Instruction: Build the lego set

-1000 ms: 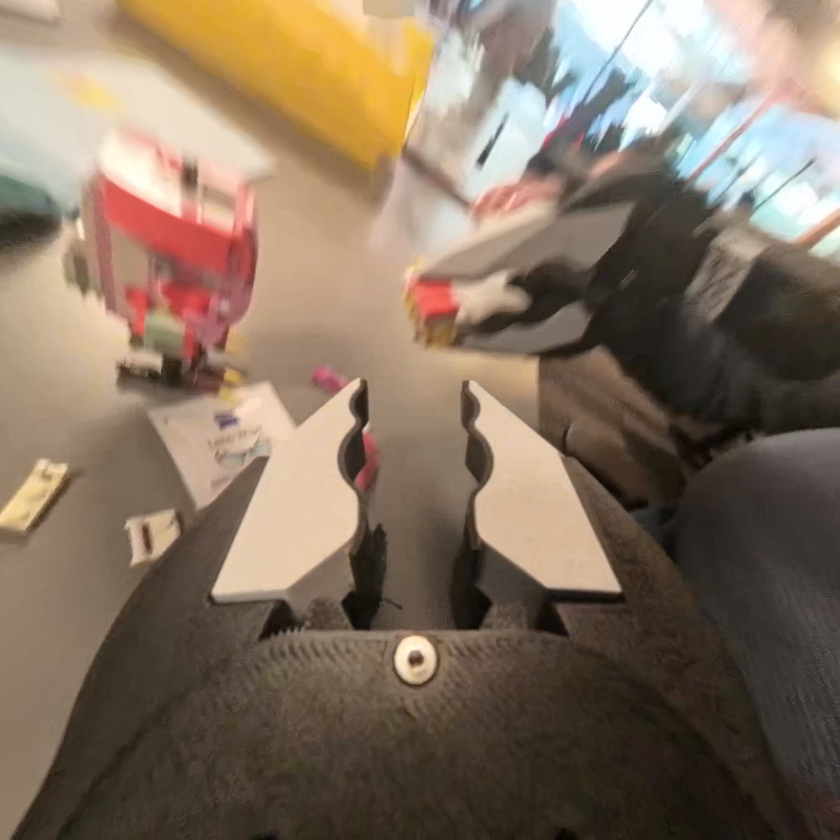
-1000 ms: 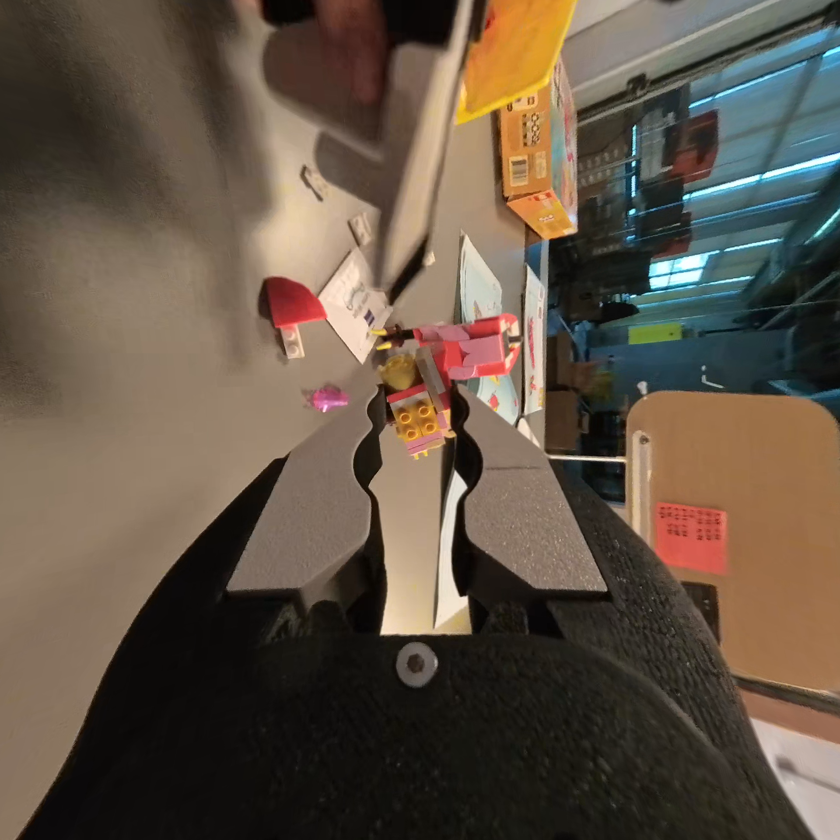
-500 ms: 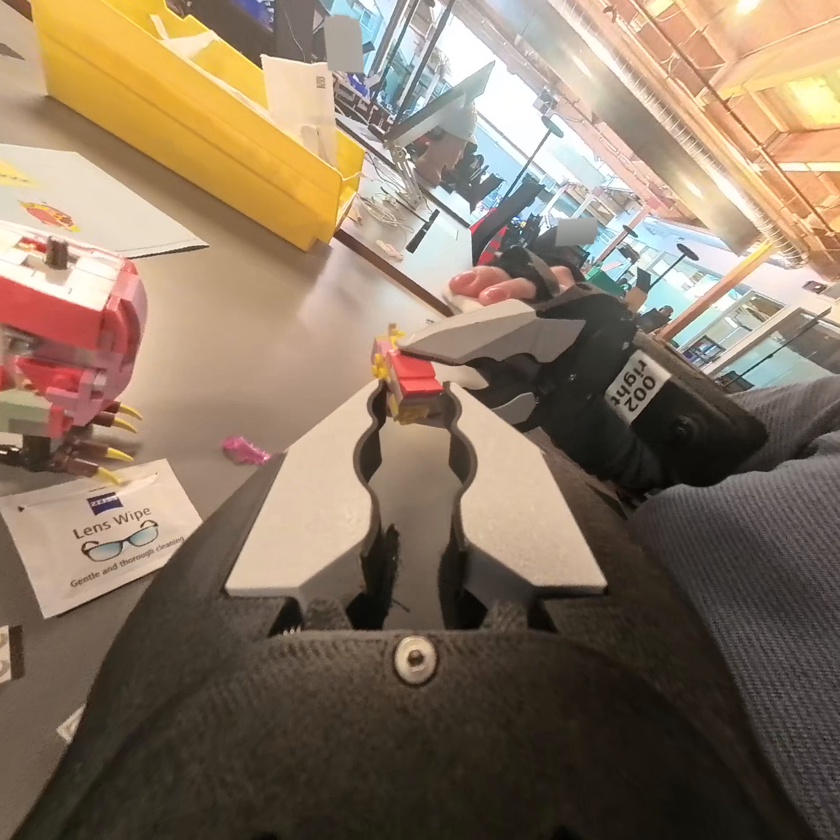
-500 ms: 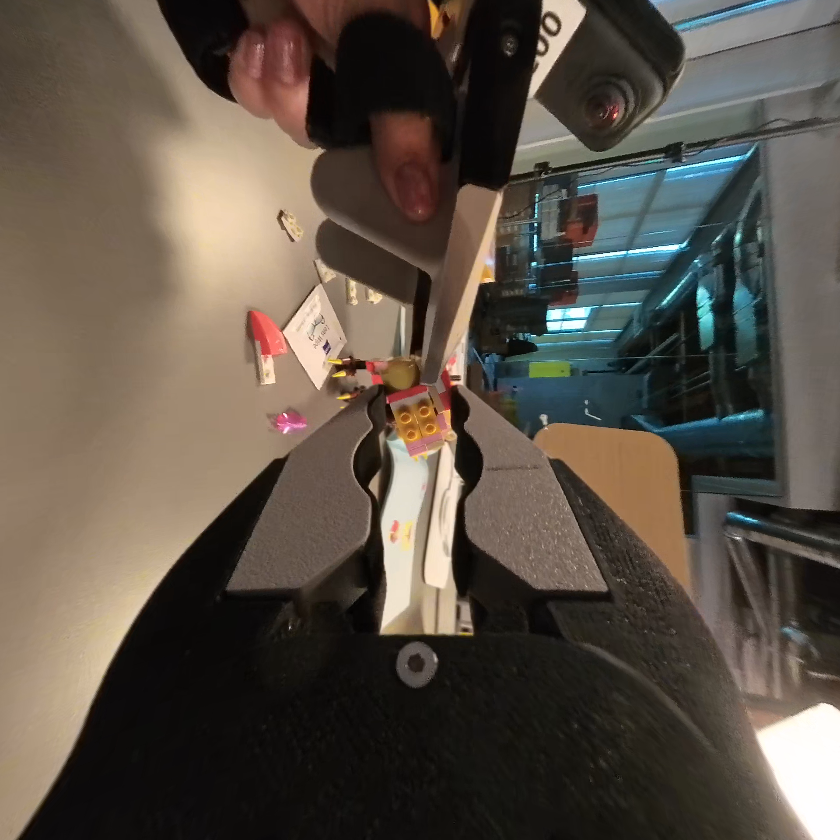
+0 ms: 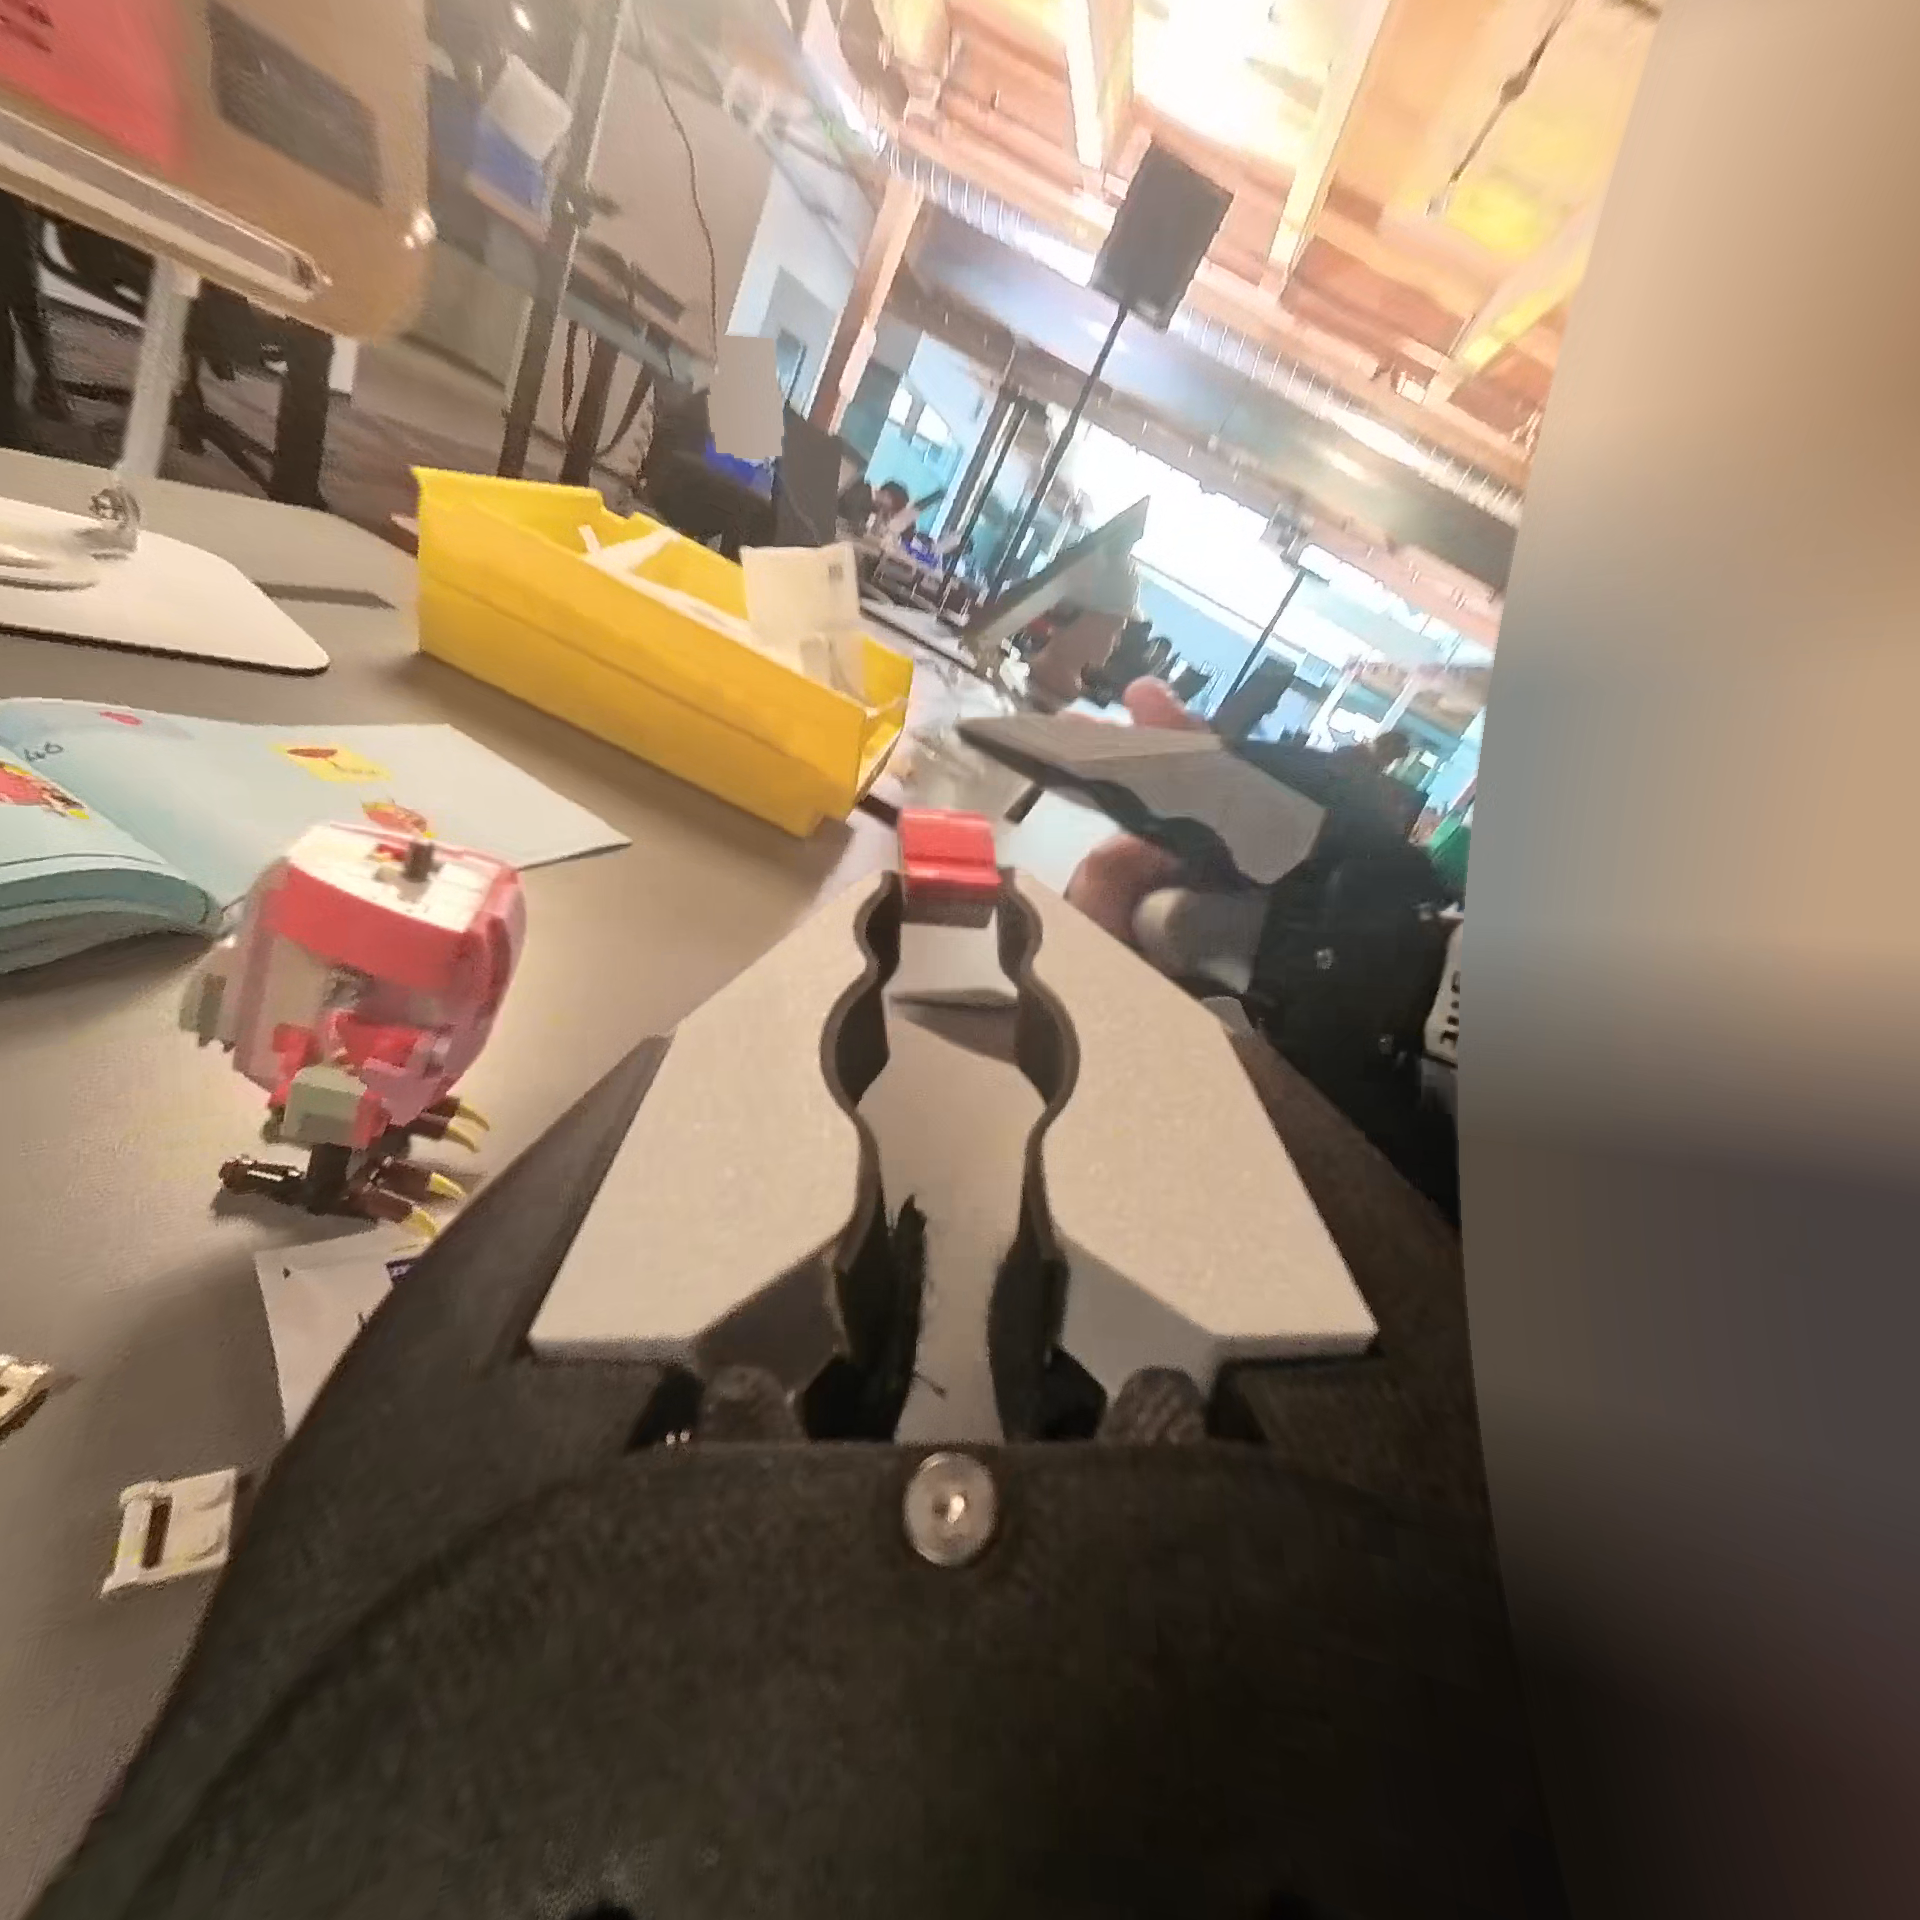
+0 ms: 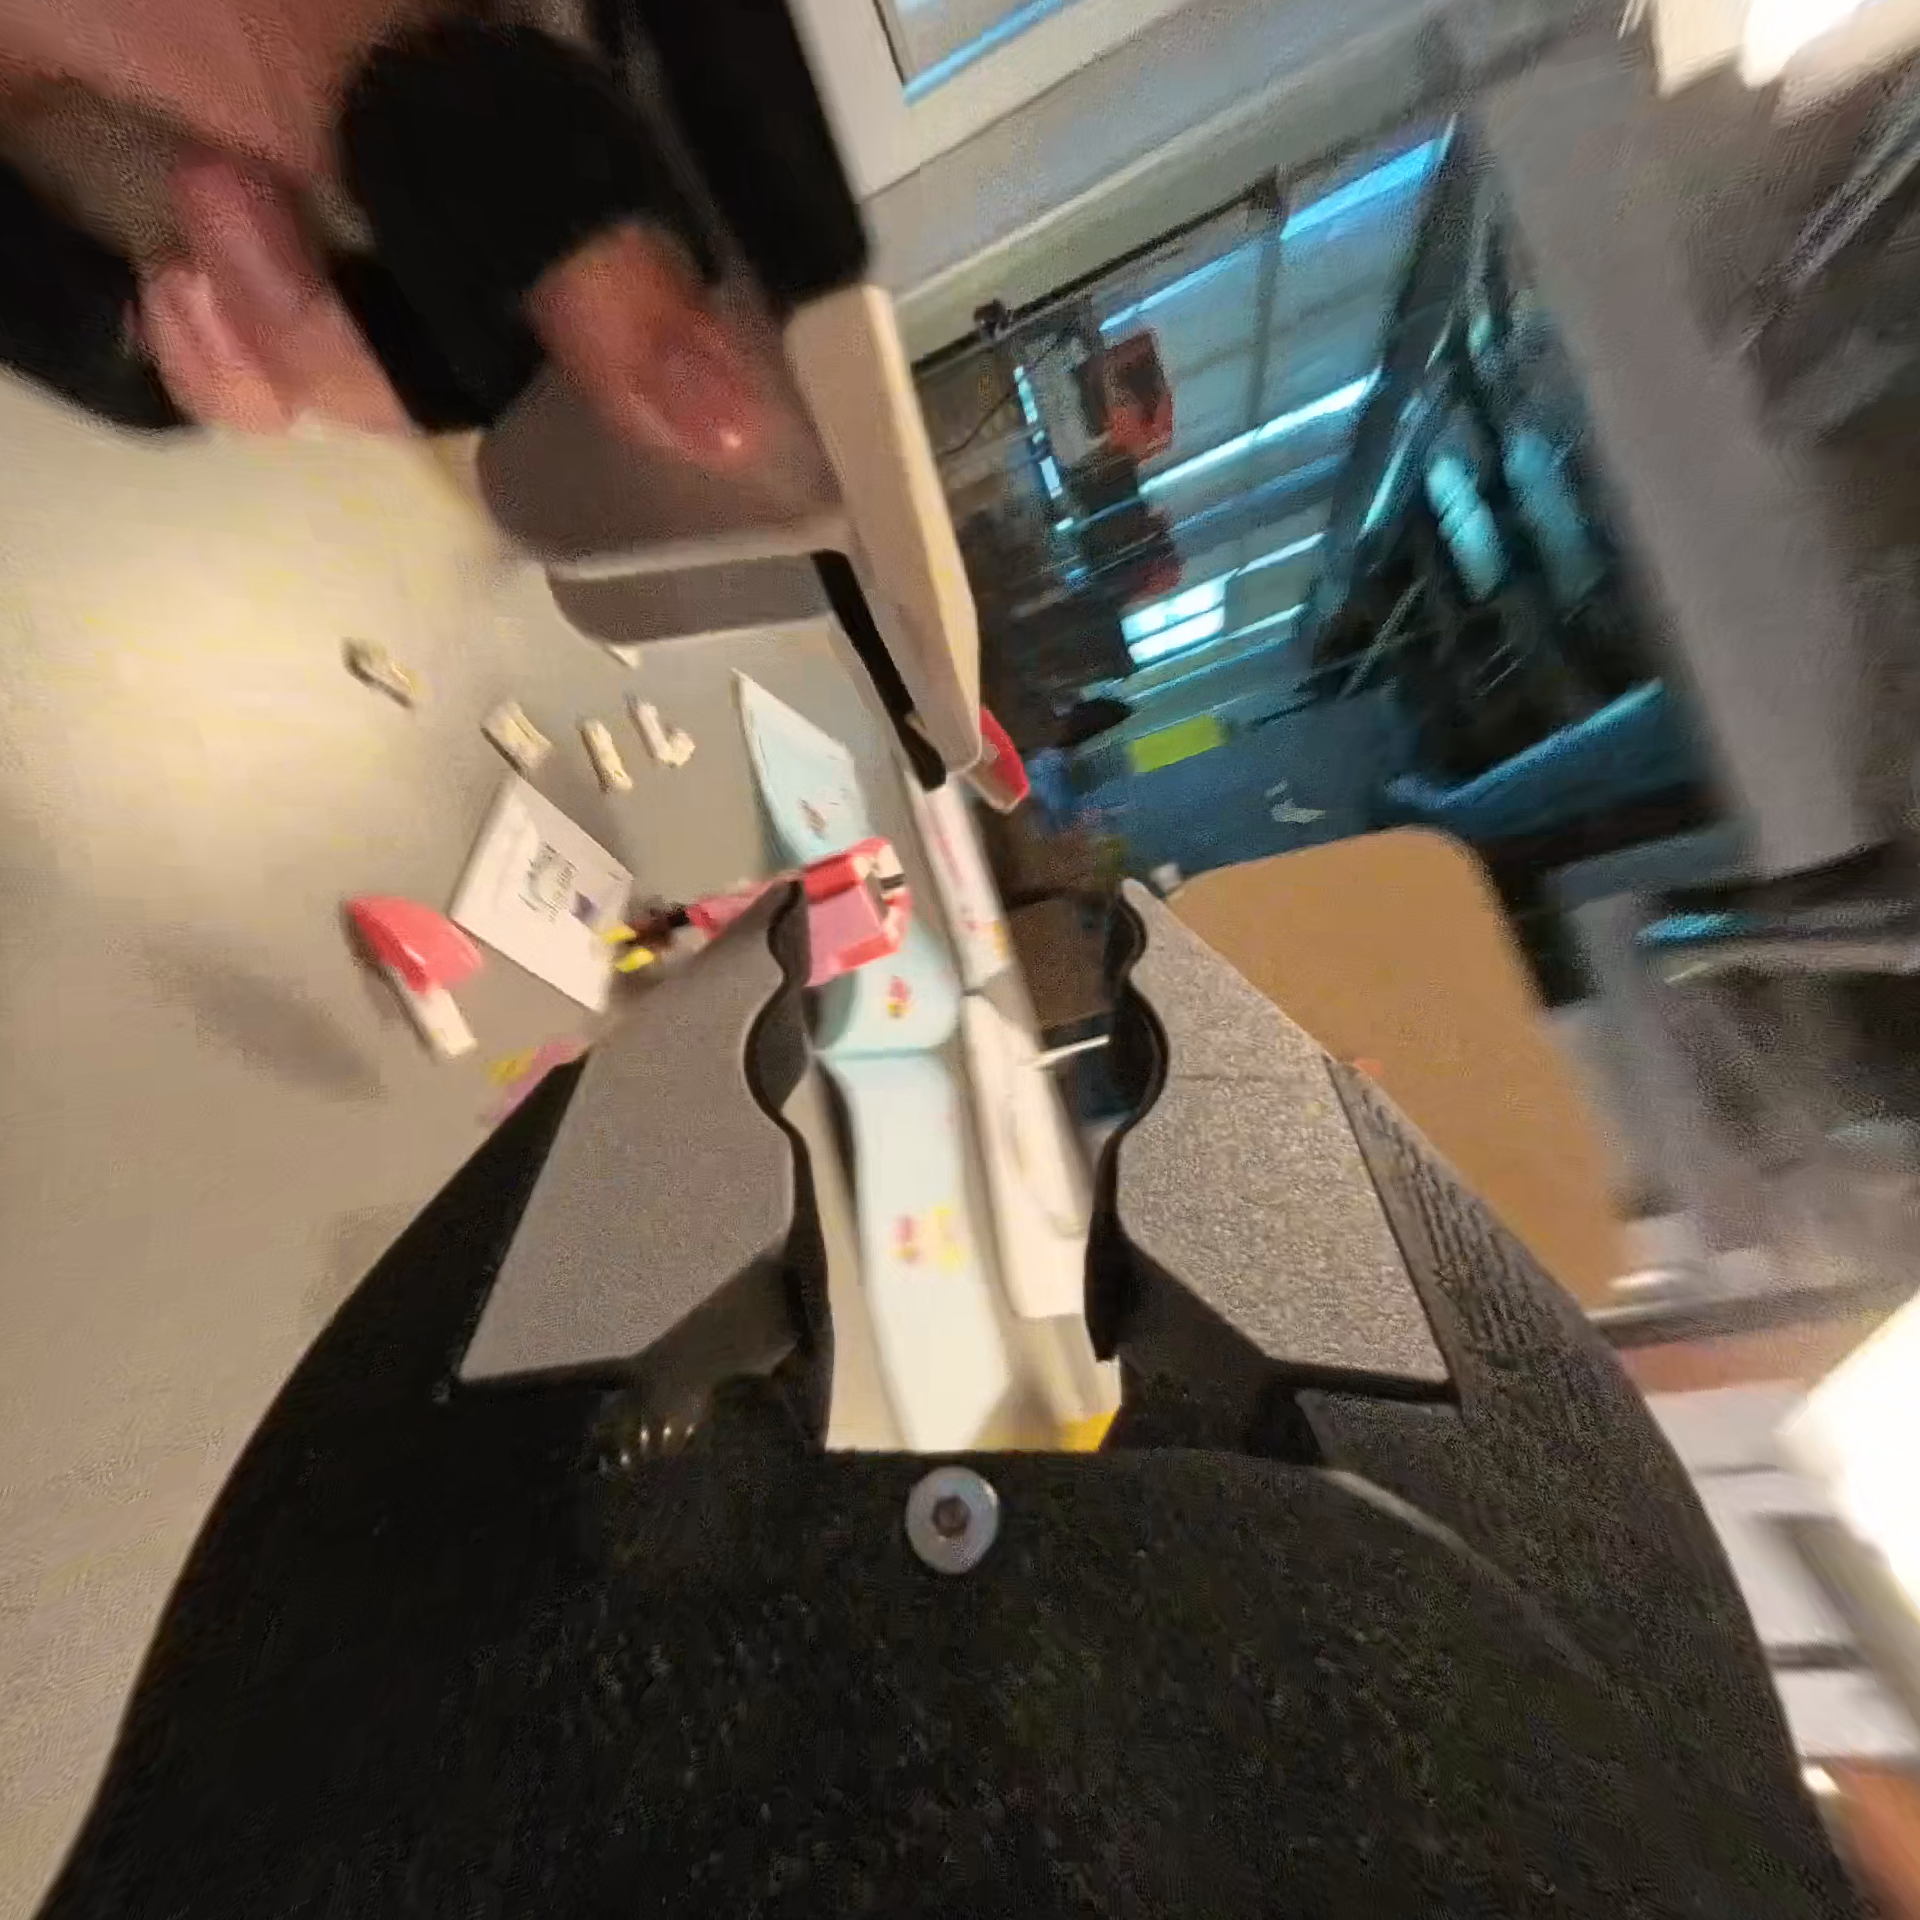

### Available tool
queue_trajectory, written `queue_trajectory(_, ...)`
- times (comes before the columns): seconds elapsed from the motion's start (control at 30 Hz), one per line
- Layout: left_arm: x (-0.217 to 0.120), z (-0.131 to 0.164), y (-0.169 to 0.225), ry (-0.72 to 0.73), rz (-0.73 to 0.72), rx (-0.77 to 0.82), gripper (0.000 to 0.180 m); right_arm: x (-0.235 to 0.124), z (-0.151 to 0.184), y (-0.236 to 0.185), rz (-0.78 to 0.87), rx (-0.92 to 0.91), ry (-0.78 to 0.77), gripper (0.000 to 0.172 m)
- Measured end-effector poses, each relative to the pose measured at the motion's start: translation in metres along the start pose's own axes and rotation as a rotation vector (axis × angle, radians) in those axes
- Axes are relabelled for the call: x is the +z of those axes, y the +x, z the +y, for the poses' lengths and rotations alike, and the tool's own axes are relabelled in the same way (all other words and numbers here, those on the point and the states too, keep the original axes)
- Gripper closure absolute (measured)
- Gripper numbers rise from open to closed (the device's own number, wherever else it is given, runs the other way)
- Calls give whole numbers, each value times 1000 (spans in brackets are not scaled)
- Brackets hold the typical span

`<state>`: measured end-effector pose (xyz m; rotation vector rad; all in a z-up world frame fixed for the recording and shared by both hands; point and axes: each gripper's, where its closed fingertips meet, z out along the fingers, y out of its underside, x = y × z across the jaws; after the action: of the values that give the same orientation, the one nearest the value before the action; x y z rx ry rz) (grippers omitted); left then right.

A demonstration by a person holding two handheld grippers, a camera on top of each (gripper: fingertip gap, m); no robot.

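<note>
Red brick piece (image 5: pixel 945 871) sits pinched at the left gripper's (image 5: pixel 948 906) narrow fingertips, so hold pressure steady above the grey table (image 5: pixel 665 914), clear of the wide-open, empty right gripper (image 6: pixel 956 914).

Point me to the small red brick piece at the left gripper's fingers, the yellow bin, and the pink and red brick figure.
red brick piece (image 5: pixel 943 868), left wrist view, its red top face.
yellow bin (image 5: pixel 623 655), left wrist view, its long near wall.
brick figure (image 5: pixel 364 997), left wrist view, its pink body.

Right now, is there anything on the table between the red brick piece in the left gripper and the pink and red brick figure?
Nothing visible: the left gripper grips the red brick piece, and bare grey table lies between it and the brick figure.
</note>
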<state>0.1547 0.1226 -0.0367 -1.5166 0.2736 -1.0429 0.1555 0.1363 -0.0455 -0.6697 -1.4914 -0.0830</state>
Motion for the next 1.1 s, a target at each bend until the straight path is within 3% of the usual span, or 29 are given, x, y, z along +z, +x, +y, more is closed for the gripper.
queue_trajectory(0.07,-2,-3,-3,22,14,-44,164,2,-1,0,-43,206,-6,114)
queue_trajectory(0.13,-1,3,-12,4,-12,-47,164,4,4,1,-48,299,-26,114)
queue_trajectory(0.5,-19,35,-48,-176,-175,58,164,-15,89,-49,-319,817,-216,113)
queue_trajectory(0.67,-16,55,-50,-298,-167,56,164,-26,120,-70,-403,899,-331,113)
queue_trajectory(0.9,-14,69,-51,-378,-181,102,164,-26,157,-71,-313,965,-472,115)
queue_trajectory(1.0,-16,69,-54,-392,-198,134,164,-19,162,-73,-308,1057,-494,115)
queue_trajectory(1.1,-19,68,-57,-393,-206,156,163,-13,169,-68,-283,1032,-502,113)
